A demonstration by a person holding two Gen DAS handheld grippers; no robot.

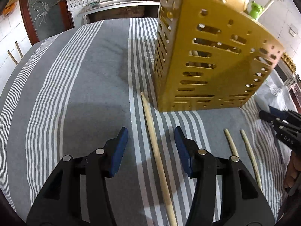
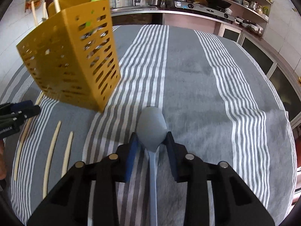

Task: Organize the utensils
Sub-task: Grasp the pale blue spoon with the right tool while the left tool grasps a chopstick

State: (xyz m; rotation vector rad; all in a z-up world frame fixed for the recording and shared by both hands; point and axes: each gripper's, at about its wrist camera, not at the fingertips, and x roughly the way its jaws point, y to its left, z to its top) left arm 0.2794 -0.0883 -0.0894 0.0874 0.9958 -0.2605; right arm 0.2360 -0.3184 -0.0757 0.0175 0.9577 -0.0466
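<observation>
1. I see the blue spoon [image 2: 151,130] lying on the striped cloth [image 2: 197,79], bowl pointing away, handle running back under my right gripper [image 2: 151,146].
2. The right fingers flank the bowl's narrow end; whether the pads press on it I cannot tell.
3. My left gripper [image 1: 151,146] stands open over a long wooden chopstick [image 1: 156,150] without touching it.
4. Two paler chopsticks [image 1: 231,143] lie just beside it.
5. The yellow perforated holder [image 1: 210,60] stands beyond, utensils inside.
</observation>
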